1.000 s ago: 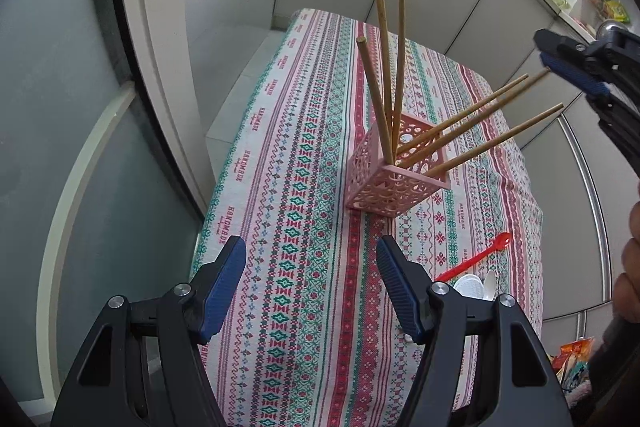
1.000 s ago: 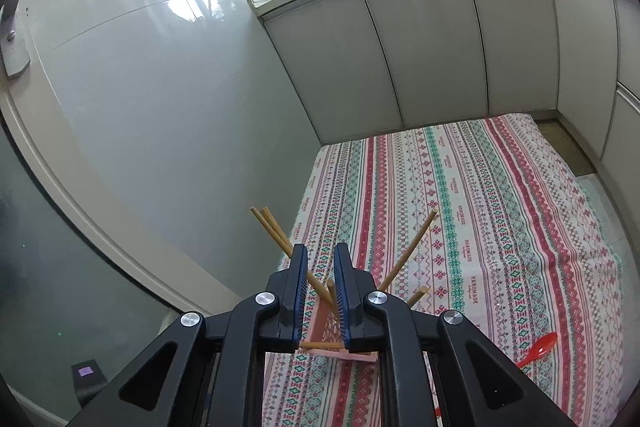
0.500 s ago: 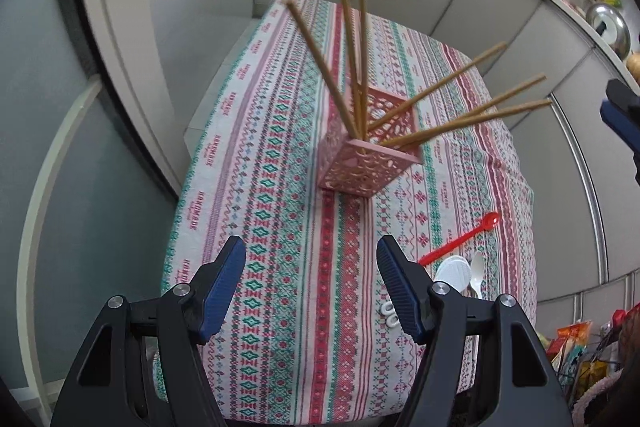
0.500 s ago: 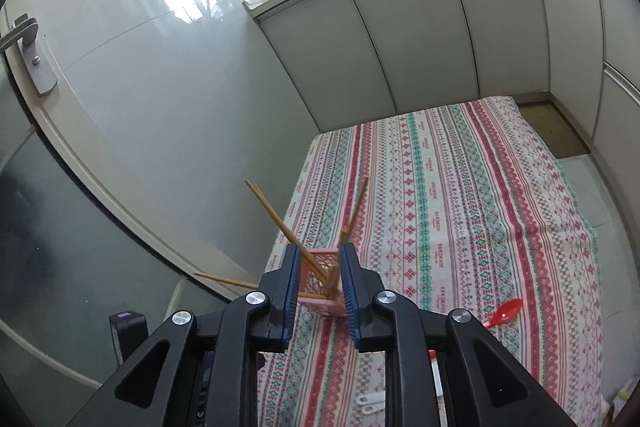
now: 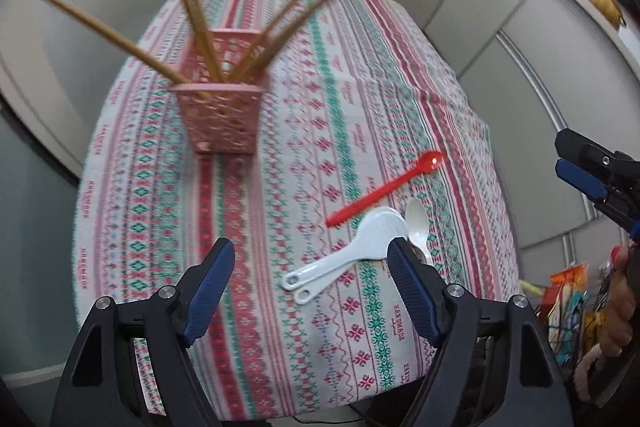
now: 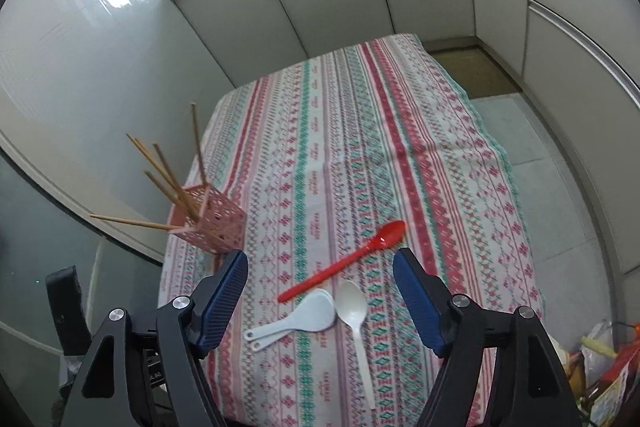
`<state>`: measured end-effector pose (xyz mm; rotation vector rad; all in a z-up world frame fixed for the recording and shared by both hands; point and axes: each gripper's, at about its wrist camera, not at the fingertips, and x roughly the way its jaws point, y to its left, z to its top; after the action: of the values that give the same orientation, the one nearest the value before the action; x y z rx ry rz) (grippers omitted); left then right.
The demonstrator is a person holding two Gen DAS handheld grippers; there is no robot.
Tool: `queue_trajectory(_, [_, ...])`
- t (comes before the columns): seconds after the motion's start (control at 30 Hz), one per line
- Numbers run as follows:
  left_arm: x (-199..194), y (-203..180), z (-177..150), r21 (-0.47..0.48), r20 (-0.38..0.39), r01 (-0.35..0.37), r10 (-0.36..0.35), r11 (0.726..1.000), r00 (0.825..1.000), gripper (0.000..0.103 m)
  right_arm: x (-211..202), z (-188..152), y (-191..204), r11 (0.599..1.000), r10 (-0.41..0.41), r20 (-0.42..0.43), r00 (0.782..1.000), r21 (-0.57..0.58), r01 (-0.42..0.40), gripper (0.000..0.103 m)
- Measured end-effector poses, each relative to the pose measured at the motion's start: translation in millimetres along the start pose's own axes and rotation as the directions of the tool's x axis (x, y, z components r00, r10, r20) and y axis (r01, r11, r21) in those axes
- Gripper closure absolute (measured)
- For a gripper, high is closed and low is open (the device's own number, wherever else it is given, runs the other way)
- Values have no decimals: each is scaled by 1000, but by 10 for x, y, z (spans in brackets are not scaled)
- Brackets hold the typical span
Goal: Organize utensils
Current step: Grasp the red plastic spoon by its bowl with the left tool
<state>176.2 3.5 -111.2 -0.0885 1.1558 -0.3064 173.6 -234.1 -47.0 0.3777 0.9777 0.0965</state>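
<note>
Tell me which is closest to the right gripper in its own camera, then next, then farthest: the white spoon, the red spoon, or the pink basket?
1. White spoon, just ahead of the right gripper.
2. Red spoon, slightly beyond.
3. Pink basket, far left.

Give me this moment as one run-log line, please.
left gripper: open, empty | right gripper: open, empty | chopsticks: in pink basket | red spoon, white spoons: on tablecloth
</note>
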Motion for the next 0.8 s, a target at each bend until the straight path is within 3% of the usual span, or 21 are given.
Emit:
queue_trajectory(0.2, [332, -325, 1, 93, -43, -36, 40, 995, 998, 22, 187, -204, -537, 992, -104, -78, 992, 57, 109, 20])
queue_trajectory(0.37, [596, -588, 40, 189, -61, -24, 36, 982, 998, 22, 392, -372, -827, 990, -108, -197, 974, 69, 123, 20])
queue_trajectory(0.53, [805, -762, 162, 273, -73, -23, 44, 962, 996, 22, 463, -452, -1063, 983, -135, -249, 959, 91, 162, 20])
queue_trajectory(0.63, [888, -795, 271, 275, -69, -18, 38, 961, 997, 23, 485, -465, -1175, 977, -113, -273, 955, 144, 157, 20])
queue_trajectory(0.8, [996, -892, 455, 240, -86, 46, -26, 970, 996, 34, 504, -466, -1266, 974, -63, -296, 953, 189, 124, 20])
